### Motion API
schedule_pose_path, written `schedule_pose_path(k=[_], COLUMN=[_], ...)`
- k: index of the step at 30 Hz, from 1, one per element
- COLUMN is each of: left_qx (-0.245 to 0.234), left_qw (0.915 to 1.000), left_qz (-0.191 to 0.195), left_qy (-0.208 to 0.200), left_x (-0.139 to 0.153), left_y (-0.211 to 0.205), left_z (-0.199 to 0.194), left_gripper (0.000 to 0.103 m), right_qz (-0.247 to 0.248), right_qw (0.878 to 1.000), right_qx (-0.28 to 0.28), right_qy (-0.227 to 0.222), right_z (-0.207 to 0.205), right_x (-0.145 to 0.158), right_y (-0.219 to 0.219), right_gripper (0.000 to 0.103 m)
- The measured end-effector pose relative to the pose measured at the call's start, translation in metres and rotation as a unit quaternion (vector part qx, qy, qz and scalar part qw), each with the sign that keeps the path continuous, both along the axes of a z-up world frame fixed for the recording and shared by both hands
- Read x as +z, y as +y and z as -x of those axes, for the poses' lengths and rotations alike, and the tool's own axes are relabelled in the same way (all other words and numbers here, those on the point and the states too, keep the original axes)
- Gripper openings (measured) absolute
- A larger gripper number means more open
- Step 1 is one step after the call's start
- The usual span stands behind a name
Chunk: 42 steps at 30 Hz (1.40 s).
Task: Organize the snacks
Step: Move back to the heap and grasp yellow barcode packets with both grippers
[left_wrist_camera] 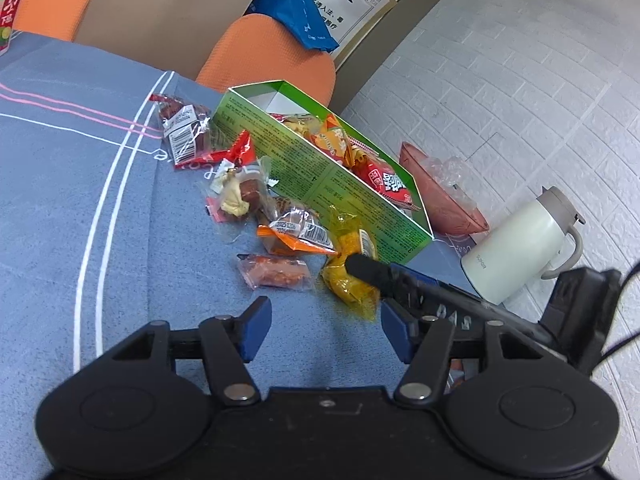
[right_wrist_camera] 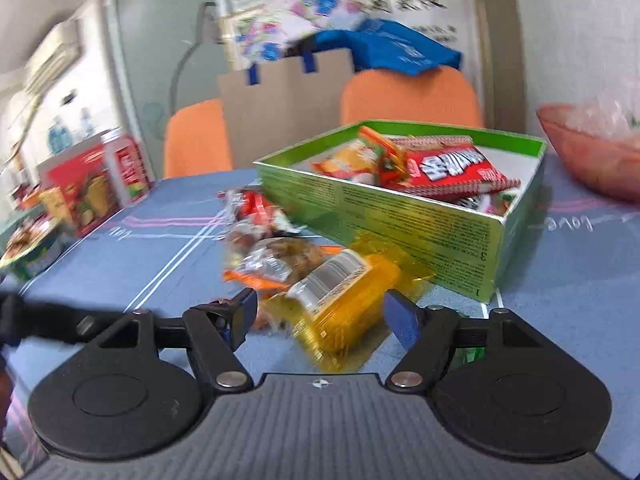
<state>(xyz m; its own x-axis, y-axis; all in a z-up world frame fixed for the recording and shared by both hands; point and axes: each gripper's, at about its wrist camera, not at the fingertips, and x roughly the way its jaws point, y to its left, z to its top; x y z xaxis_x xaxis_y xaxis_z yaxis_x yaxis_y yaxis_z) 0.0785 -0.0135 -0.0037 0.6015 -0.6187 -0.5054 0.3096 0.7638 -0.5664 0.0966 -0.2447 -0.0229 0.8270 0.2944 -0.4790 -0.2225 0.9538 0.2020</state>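
Note:
A green box (left_wrist_camera: 320, 168) (right_wrist_camera: 400, 216) on the blue tablecloth holds several snack packs, with a red pack (right_wrist_camera: 452, 168) on top. Loose snacks lie beside it: a yellow pack (left_wrist_camera: 352, 276) (right_wrist_camera: 348, 300), an orange pack (left_wrist_camera: 276, 272), a clear pack with a barcode (left_wrist_camera: 300, 232) and red-wrapped ones (left_wrist_camera: 184, 132). My left gripper (left_wrist_camera: 324, 328) is open and empty, above bare cloth just short of the pile. My right gripper (right_wrist_camera: 320, 316) is open, its jaws on either side of the yellow pack without closing on it. Its finger (left_wrist_camera: 372, 270) shows over the yellow pack in the left wrist view.
A white thermos jug (left_wrist_camera: 520, 248) and a pink bowl (left_wrist_camera: 440, 200) (right_wrist_camera: 592, 152) stand past the box. Orange chairs (left_wrist_camera: 272, 52) sit at the far table edge. Red snack boxes (right_wrist_camera: 88, 188) and a round tin (right_wrist_camera: 28, 252) stand at the left.

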Motion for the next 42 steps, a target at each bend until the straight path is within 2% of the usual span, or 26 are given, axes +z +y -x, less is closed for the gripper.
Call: schedule_pose_path(k=[2, 3, 4, 5, 6, 9, 11, 14, 17, 18, 20, 28, 31, 33, 36, 40, 41, 42], left_qx=[0.002, 0.0, -0.003, -0.007, -0.01, -0.014, -0.023, -0.027, -0.025, -0.025, -0.025, -0.032, -0.009, -0.01, -0.022, -0.028, -0.03, -0.032], left_qw=[1.0, 1.0, 0.9999, 0.9999, 0.9998, 0.9998, 0.9995, 0.9992, 0.999, 0.9988, 0.9983, 0.9955, 0.9947, 0.9946, 0.9949, 0.9956, 0.9954, 0.9952], left_qz=[-0.003, 0.0, 0.005, 0.009, 0.012, 0.01, 0.018, 0.021, 0.021, 0.023, 0.028, 0.05, 0.056, 0.056, 0.054, 0.045, 0.046, 0.044], left_qy=[0.004, 0.007, 0.009, 0.01, 0.008, 0.005, 0.009, 0.018, 0.031, 0.035, 0.044, 0.075, 0.086, 0.086, 0.083, 0.078, 0.079, 0.081], left_x=[0.0, 0.0, 0.001, 0.002, 0.003, 0.004, 0.003, -0.002, -0.007, -0.009, -0.012, -0.023, -0.027, -0.027, -0.026, -0.028, -0.029, -0.03], left_y=[0.001, 0.001, 0.002, 0.002, 0.001, -0.003, -0.004, -0.007, -0.009, -0.01, -0.011, -0.024, -0.024, -0.025, -0.031, -0.039, -0.04, -0.042], left_z=[-0.001, -0.002, -0.003, -0.004, -0.004, -0.005, -0.005, -0.004, -0.006, -0.007, -0.011, -0.017, -0.022, -0.024, -0.024, -0.026, -0.027, -0.027], left_gripper=[0.073, 0.07, 0.061, 0.058, 0.058, 0.057, 0.057, 0.058, 0.059, 0.06, 0.063, 0.064, 0.077, 0.077, 0.085, 0.08, 0.075, 0.07], right_qz=[-0.026, -0.041, -0.047, -0.043, -0.042, -0.022, -0.01, -0.019, -0.009, -0.007, -0.008, -0.016, -0.015, -0.014, -0.007, -0.002, -0.004, -0.008], right_qw=[0.999, 0.999, 0.998, 0.998, 0.999, 0.999, 0.998, 0.995, 0.993, 0.992, 0.992, 0.994, 0.994, 0.995, 0.995, 0.996, 0.996, 0.996], right_qx=[-0.021, -0.031, -0.035, -0.027, -0.011, 0.033, 0.057, 0.091, 0.118, 0.122, 0.12, 0.101, 0.097, 0.094, 0.087, 0.082, 0.081, 0.078], right_qy=[0.01, 0.018, 0.025, 0.03, 0.032, 0.028, 0.026, 0.031, 0.026, 0.026, 0.028, 0.041, 0.041, 0.04, 0.04, 0.034, 0.035, 0.036], right_z=[-0.009, -0.013, -0.017, -0.02, -0.02, -0.006, 0.006, 0.024, 0.038, 0.042, 0.047, 0.053, 0.054, 0.055, 0.059, 0.066, 0.065, 0.063], right_x=[-0.002, -0.004, -0.007, -0.01, -0.012, -0.011, -0.01, -0.008, -0.008, -0.009, -0.009, -0.01, -0.01, -0.01, -0.009, -0.009, -0.01, -0.012], right_y=[-0.004, -0.006, -0.007, -0.006, -0.005, 0.001, 0.003, 0.005, 0.013, 0.015, 0.018, 0.018, 0.019, 0.02, 0.02, 0.015, 0.014, 0.012], right_gripper=[0.103, 0.103, 0.103, 0.099, 0.084, 0.065, 0.064, 0.065, 0.076, 0.088, 0.094, 0.094, 0.094, 0.094, 0.094, 0.094, 0.09, 0.08])
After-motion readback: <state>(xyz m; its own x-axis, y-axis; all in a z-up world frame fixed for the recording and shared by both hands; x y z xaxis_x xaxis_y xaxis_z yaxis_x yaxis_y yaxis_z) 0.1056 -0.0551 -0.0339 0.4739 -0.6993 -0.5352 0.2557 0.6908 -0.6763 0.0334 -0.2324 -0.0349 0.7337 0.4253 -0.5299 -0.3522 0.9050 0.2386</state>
